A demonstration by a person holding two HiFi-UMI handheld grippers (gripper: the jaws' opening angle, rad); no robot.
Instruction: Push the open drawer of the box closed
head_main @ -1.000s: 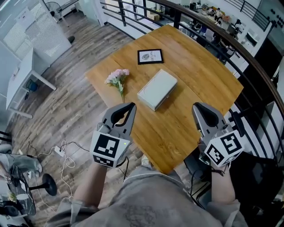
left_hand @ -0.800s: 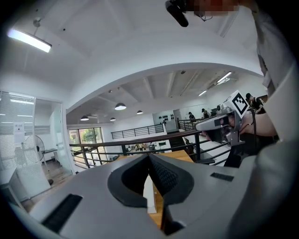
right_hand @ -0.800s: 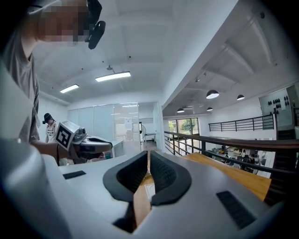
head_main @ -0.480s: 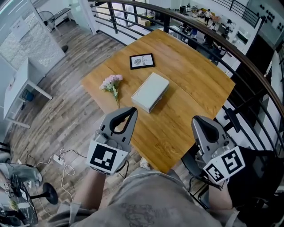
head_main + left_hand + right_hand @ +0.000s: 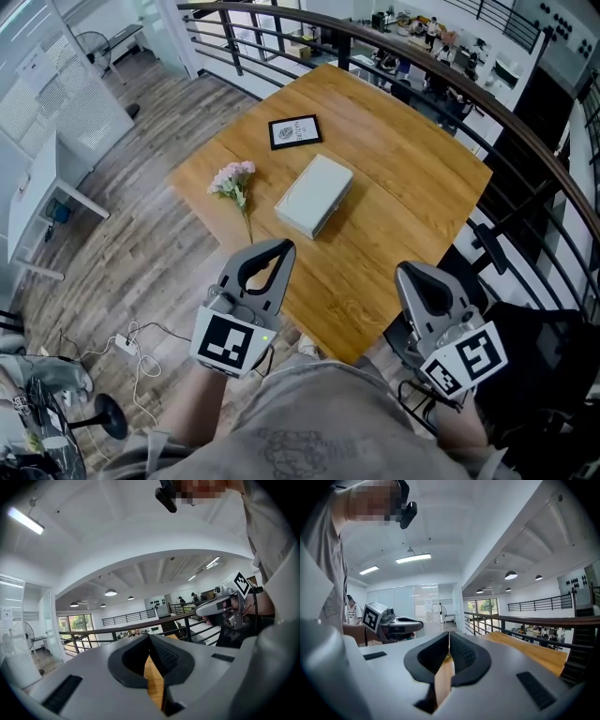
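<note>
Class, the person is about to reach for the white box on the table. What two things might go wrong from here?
The box sits unheld on the smooth table, so a push may just slide it, perhaps toward the picture frame beyond. The flowers lie close beside it; the left claw might sweep them aside.

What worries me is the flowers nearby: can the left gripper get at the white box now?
Probably yes. The left gripper hovers at the near edge of the table, only bare wood between it and the white box; the flowers lie off to the left.
</note>
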